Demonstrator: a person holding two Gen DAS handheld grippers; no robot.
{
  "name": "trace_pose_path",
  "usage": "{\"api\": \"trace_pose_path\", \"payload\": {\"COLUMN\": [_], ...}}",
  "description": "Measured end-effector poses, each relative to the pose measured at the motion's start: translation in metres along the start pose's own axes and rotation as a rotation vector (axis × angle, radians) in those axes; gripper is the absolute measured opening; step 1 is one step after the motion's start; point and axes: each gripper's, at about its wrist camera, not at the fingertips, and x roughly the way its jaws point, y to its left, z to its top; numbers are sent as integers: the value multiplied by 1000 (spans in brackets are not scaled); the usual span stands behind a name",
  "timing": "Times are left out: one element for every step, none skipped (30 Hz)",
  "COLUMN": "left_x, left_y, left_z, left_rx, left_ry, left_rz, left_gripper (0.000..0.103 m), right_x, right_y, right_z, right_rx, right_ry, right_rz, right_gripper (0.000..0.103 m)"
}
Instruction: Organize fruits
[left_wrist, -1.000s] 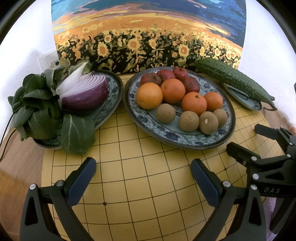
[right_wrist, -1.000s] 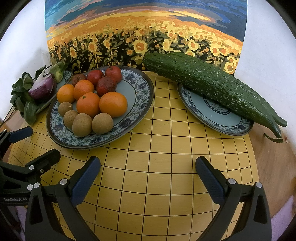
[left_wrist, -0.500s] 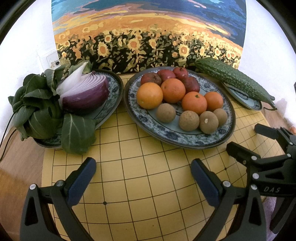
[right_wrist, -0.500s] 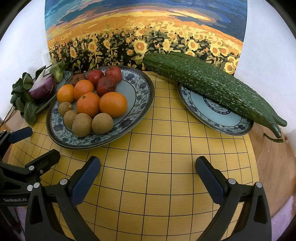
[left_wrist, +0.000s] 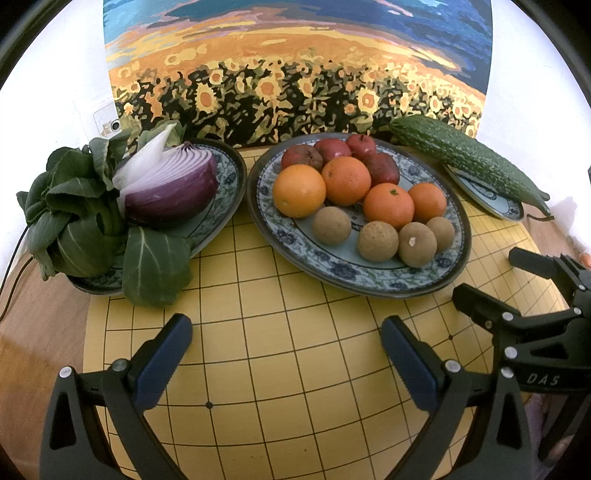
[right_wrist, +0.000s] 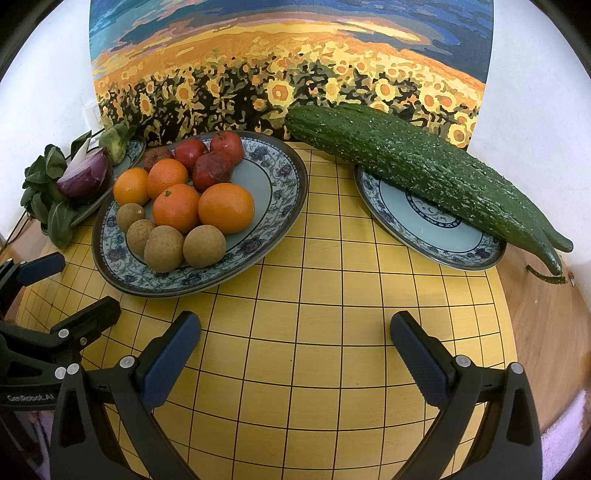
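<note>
A large patterned plate holds several oranges, several dark red fruits at the back and several brown round fruits at the front. My left gripper hangs open over the yellow grid board, in front of the plate, with nothing between its fingers. My right gripper is also open and empty, to the right of the fruit plate. Each gripper shows at the edge of the other's view.
A left plate carries a halved red onion and leafy greens. A small plate at the right holds a long bumpy green cucumber. A sunflower painting leans on the white wall behind. Wooden tabletop borders the board.
</note>
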Motion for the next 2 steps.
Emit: {"api": "trace_pose_path", "payload": {"left_x": [0,0], "left_y": [0,0], "left_z": [0,0], "left_rx": [1,1], "left_ry": [0,0], "left_rz": [1,2], "left_gripper": [103,103], "right_x": [0,0], "right_y": [0,0], "right_z": [0,0], "right_rx": [0,0], "right_ry": [0,0], "right_rz": [0,0], "right_gripper": [103,103]}}
